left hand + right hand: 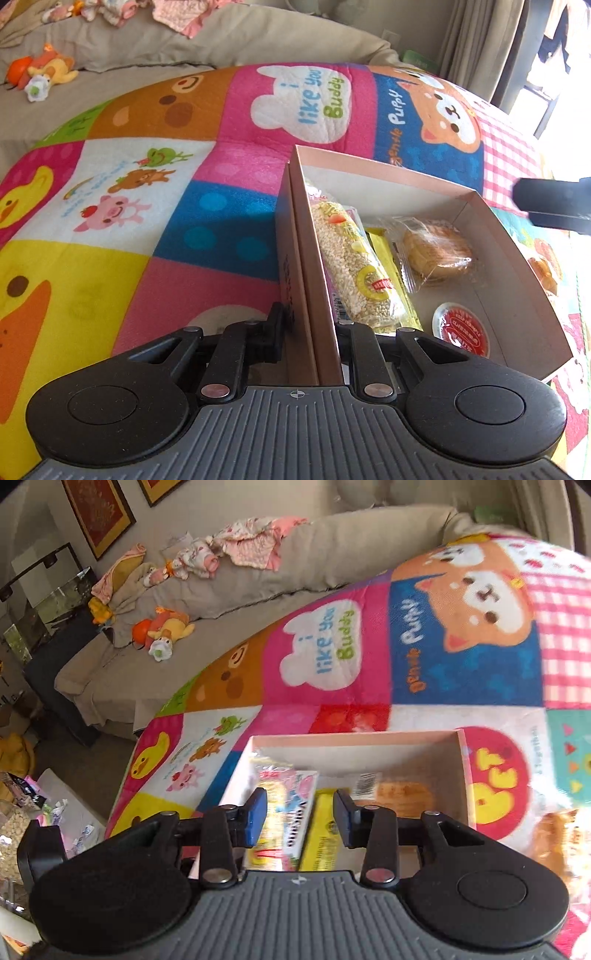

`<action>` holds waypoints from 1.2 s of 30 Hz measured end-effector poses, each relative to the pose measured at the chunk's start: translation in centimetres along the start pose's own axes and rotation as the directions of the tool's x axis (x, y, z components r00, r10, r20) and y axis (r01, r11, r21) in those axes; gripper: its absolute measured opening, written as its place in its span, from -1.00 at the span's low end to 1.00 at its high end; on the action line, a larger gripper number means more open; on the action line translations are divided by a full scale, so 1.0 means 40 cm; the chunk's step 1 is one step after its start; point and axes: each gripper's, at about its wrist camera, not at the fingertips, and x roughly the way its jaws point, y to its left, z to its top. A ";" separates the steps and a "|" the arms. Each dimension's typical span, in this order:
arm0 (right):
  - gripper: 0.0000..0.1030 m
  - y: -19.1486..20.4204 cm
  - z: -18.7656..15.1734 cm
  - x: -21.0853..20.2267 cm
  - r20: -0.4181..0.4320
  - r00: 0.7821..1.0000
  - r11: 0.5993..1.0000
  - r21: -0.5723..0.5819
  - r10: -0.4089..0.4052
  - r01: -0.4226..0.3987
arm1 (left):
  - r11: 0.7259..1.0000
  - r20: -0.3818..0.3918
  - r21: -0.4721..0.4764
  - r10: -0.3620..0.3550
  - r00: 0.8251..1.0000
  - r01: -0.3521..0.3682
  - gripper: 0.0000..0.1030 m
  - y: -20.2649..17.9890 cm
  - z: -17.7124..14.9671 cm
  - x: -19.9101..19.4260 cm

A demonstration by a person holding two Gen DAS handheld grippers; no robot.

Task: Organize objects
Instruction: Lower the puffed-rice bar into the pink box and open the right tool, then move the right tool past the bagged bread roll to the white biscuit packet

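Left gripper (312, 338): clamped on the near side wall of the pink cardboard box (388, 171), one finger outside the wall, the other inside.
Right gripper (300, 818): jaws parted, nothing between them, hovering just above the box's near end.
Box: sits open on the colourful patchwork play mat (147, 221), beside the blue and pink squares.
Box contents, left side: a long clear-wrapped grain bar (354, 266) lies along the gripped wall, right against it.
Box contents, middle: a yellow packet (388, 258) is tucked just beside the bar, partly under it.
Box contents, right: a wrapped golden pastry (436, 251) further in, and a small round red-lidded cup (463, 328) near the front corner.
Right wrist view: motion blur here; a pink-and-white printed packet (295, 805) seems to lie on top of the bar, hard to be sure.
Background: beige sofa (184, 40) behind the mat, with plush toys (48, 72) on its cushion.
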 end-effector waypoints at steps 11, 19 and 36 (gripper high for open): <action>0.18 -0.317 -0.108 -0.222 0.083 0.937 0.936 0.131 -0.339 0.327 | 1.000 0.001 -0.006 0.004 1.000 -0.004 -0.62 -0.002 -0.001 0.000; 0.68 -0.381 -0.118 -0.122 0.034 0.956 0.938 0.208 -0.291 0.278 | 1.000 -0.007 0.002 0.012 1.000 -0.012 -0.64 -0.004 0.000 -0.002; 0.23 -0.406 -0.177 -0.167 0.041 0.915 0.908 0.148 -0.401 0.391 | 1.000 -0.001 -0.003 0.014 1.000 -0.014 -0.64 -0.006 -0.001 -0.002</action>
